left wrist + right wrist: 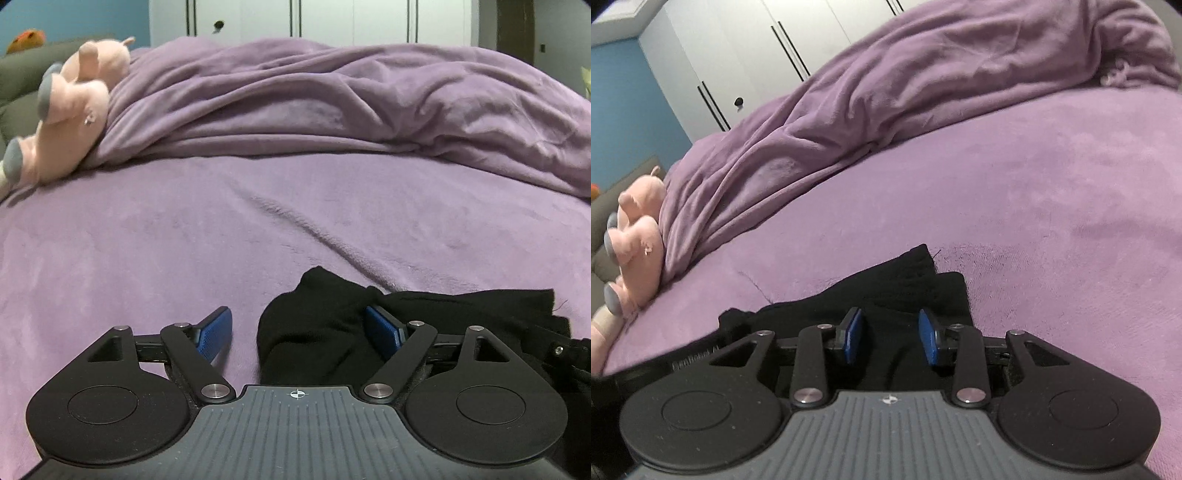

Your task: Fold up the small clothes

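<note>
a small black garment (314, 332) lies bunched on the purple bed (184, 240). the left gripper (301, 328) is spread wide over one end, the right gripper (890, 338) released over the other. a pinch may catch the plush bedcover, or extra layers.

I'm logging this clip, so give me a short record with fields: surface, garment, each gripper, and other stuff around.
surface: purple blanket over a bed
garment: black cloth, lying rumpled on the blanket
left gripper: open, cloth between its fingers
right gripper: open, over the cloth
other: pink plush toy at the left; white wardrobe behind
</note>
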`<state>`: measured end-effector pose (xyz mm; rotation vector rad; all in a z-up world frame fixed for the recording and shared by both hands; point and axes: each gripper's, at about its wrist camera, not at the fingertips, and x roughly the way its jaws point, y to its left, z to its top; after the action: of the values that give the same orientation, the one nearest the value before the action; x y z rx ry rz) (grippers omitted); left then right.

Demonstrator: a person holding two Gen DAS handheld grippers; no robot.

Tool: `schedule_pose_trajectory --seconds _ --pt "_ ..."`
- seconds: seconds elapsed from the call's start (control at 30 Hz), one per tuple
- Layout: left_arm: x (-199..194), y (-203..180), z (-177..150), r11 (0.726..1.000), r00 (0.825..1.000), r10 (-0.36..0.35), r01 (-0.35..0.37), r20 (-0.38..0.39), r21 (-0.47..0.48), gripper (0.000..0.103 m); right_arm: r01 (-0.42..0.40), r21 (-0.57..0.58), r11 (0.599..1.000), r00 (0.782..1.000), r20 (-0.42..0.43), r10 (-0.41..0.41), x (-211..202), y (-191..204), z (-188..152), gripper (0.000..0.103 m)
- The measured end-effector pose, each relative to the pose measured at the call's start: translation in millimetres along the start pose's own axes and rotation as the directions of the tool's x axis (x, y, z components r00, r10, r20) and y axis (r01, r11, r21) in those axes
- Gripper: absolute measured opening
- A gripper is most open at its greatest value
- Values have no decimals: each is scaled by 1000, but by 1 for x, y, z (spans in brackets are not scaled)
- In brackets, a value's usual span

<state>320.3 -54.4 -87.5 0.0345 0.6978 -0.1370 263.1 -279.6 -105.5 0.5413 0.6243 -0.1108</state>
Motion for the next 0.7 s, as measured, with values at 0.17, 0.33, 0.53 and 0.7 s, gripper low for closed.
schedule_pose_trajectory --seconds 0.17,0.33,0.53,0.7 --pt "-51 30 1 993 993 -90 84 -73 -88 84 17 74 997 1000 -14 -16 -23 9 -1 39" --pt "-112 59 -51 989 984 -133 123 -119 -86 88 -12 -184 983 1000 -4 12 -109 38 -40 41" --pt "-131 78 -91 982 969 -141 111 -202 -152 89 68 -294 953 995 -56 -88 -171 27 -92 41" --pt "-146 80 -94 989 967 -106 79 -232 -125 94 57 -202 978 981 -170 -92 -184 15 -88 41"
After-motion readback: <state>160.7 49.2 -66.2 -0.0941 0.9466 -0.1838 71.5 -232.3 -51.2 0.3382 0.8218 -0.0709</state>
